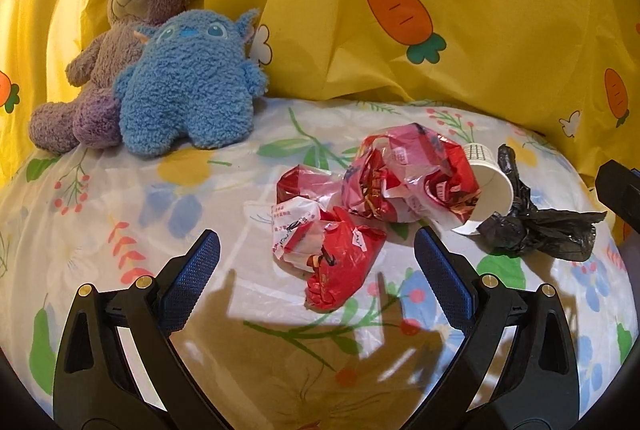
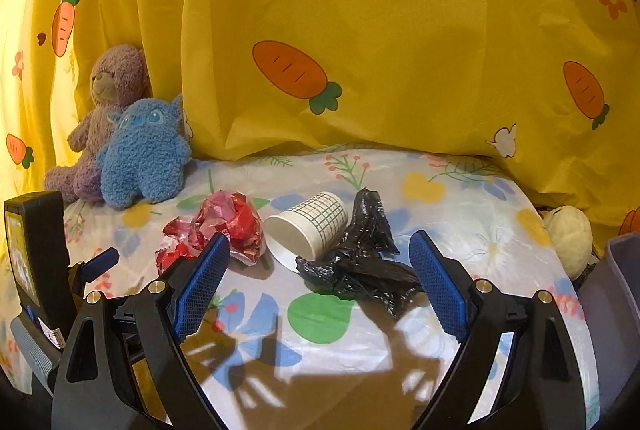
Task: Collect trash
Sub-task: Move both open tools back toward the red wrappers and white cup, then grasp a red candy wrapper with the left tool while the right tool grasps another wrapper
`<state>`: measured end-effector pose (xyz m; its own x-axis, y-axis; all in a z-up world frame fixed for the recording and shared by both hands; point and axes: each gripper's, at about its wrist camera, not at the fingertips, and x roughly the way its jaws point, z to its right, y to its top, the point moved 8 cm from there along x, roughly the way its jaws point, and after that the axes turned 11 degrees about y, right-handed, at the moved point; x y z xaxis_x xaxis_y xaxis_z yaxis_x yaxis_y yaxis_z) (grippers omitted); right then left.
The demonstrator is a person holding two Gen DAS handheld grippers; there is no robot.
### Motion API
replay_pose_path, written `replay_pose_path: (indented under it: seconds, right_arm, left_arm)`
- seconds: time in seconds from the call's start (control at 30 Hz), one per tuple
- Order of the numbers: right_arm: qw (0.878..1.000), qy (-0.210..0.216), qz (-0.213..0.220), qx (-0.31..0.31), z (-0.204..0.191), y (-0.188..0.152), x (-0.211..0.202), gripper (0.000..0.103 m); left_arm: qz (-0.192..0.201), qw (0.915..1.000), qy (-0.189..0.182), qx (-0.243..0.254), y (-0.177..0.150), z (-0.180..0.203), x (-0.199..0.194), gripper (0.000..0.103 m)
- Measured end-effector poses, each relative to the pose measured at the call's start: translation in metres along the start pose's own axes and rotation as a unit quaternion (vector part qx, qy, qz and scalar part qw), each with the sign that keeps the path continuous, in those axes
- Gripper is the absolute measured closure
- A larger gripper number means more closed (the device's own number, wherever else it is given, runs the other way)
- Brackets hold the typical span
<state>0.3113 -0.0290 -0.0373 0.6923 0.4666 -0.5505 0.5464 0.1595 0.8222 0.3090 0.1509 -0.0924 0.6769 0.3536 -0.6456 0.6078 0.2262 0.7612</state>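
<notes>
— Left wrist view: which step is being carried out?

— An approach is being made, it is judged; nothing is being held yet. The left gripper [image 1: 316, 250] is being kept wide apart, its blue pads empty, with the nearer crumpled red-and-white plastic wrapper [image 1: 328, 254] being framed between them on the floral-printed bed sheet [image 1: 120, 230]. The right gripper [image 2: 320, 254] is likewise being held spread and empty, and the crumpled black plastic bag [image 2: 360, 262] is lying between its pads.

— What is being called for next?

— A lowering onto each soft piece and a closing of the pads is probably being called for. The wrapper is thin and crinkled, so a deep bite is being advised. A purple-grey bin wall [image 2: 612, 310] is being glimpsed at the right edge; whether it is the trash container cannot be told.

— How many pieces are being counted?

— Two red wrappers, the second one [image 1: 408, 177] lying behind the first; one white paper cup with a green grid [image 2: 308, 226], tipped on its side and touching the black bag; one black bag. Two plush toys are also being seen against the yellow carrot-print curtain [image 2: 400, 69]: a purple teddy bear [image 1: 132, 29] and a blue fuzzy creature [image 1: 188, 85].
</notes>
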Motion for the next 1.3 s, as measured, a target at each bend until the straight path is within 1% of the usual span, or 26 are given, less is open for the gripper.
replay_pose_path:
  seconds: [0.1, 0.13, 0.17, 0.2, 0.23, 0.3, 0.33, 0.37, 0.5, 0.57, 0.67, 0.77, 0.83, 0.87, 0.93, 1.03, 1.13, 1.17, 1.2, 1.27, 1.3]
  right_arm:
    - [1.000, 0.009, -0.013, -0.005, -0.005, 0.003, 0.021, 0.015]
    - [1.000, 0.012, -0.018, -0.006, -0.007, 0.004, 0.027, 0.015]
    - [1.000, 0.013, -0.020, -0.008, -0.011, 0.005, 0.033, 0.016]
    - [1.000, 0.017, -0.022, -0.013, -0.014, 0.006, 0.039, 0.017]
    - [0.999, 0.021, -0.024, -0.021, -0.019, 0.007, 0.044, 0.019]
    - [0.999, 0.027, -0.028, -0.032, -0.026, 0.007, 0.055, 0.022]
    - [0.998, 0.029, -0.033, -0.033, -0.029, 0.006, 0.060, 0.023]
    - [0.998, 0.034, -0.040, -0.033, -0.031, 0.005, 0.066, 0.025]
    - [0.997, 0.043, -0.057, -0.035, -0.039, -0.001, 0.084, 0.030]
    - [0.996, 0.047, -0.064, -0.034, -0.041, -0.004, 0.092, 0.031]
    - [0.996, 0.051, -0.061, -0.040, -0.045, -0.003, 0.097, 0.031]
    - [0.995, 0.056, -0.065, -0.048, -0.049, -0.003, 0.102, 0.036]
    - [0.994, 0.065, -0.073, -0.053, -0.052, -0.006, 0.105, 0.041]
    - [0.993, 0.069, -0.080, -0.055, -0.054, -0.008, 0.107, 0.046]
    - [0.992, 0.074, -0.084, -0.059, -0.055, -0.012, 0.109, 0.049]
    - [0.991, 0.077, -0.089, -0.063, -0.054, -0.016, 0.110, 0.057]
    - [0.990, 0.080, -0.096, -0.063, -0.053, -0.020, 0.111, 0.069]
    - [0.990, 0.079, -0.098, -0.065, -0.053, -0.021, 0.111, 0.078]
    - [0.990, 0.080, -0.098, -0.065, -0.052, -0.021, 0.110, 0.084]
    - [0.990, 0.080, -0.097, -0.064, -0.050, -0.022, 0.106, 0.092]
    - [0.990, 0.081, -0.095, -0.063, -0.049, -0.021, 0.104, 0.092]
  left_arm:
    - [-0.026, 0.9997, -0.003, -0.001, -0.002, 0.001, 0.014, 0.016]
    - [-0.039, 0.9992, -0.009, -0.003, -0.004, 0.002, 0.018, 0.026]
    - [-0.051, 0.9985, -0.016, -0.006, -0.006, 0.002, 0.023, 0.033]
    - [-0.059, 0.9979, -0.024, -0.010, -0.008, 0.003, 0.026, 0.036]
    - [-0.063, 0.9974, -0.030, -0.013, -0.009, 0.002, 0.028, 0.042]
    - [-0.065, 0.9972, -0.032, -0.018, -0.010, 0.001, 0.029, 0.047]
    - [-0.064, 0.9971, -0.035, -0.019, -0.010, 0.000, 0.029, 0.051]
    - [-0.063, 0.9970, -0.039, -0.019, -0.010, 0.000, 0.028, 0.058]
    - [-0.056, 0.9976, -0.039, -0.012, -0.010, -0.001, 0.022, 0.060]
    - [-0.049, 0.9982, -0.031, -0.017, -0.009, -0.010, 0.017, 0.060]
    - [-0.040, 0.9985, -0.020, -0.030, -0.004, -0.023, 0.014, 0.060]
    - [-0.038, 0.9987, -0.017, -0.030, -0.005, -0.027, 0.014, 0.060]
    - [-0.037, 0.9989, -0.009, -0.027, -0.005, -0.029, 0.015, 0.060]
    - [-0.038, 0.9987, -0.013, -0.030, -0.005, -0.030, 0.015, 0.060]
    - [-0.040, 0.9984, -0.016, -0.035, -0.005, -0.032, 0.016, 0.060]
    - [-0.043, 0.9982, -0.021, -0.037, -0.006, -0.032, 0.017, 0.060]
    - [-0.044, 0.9981, -0.026, -0.034, -0.008, -0.028, 0.018, 0.060]
    - [-0.045, 0.9981, -0.028, -0.033, -0.008, -0.027, 0.019, 0.060]
    - [-0.045, 0.9980, -0.029, -0.033, -0.008, -0.027, 0.019, 0.060]
    - [-0.044, 0.9980, -0.033, -0.032, -0.009, -0.025, 0.019, 0.060]
    - [-0.043, 0.9980, -0.035, -0.032, -0.009, -0.024, 0.018, 0.060]
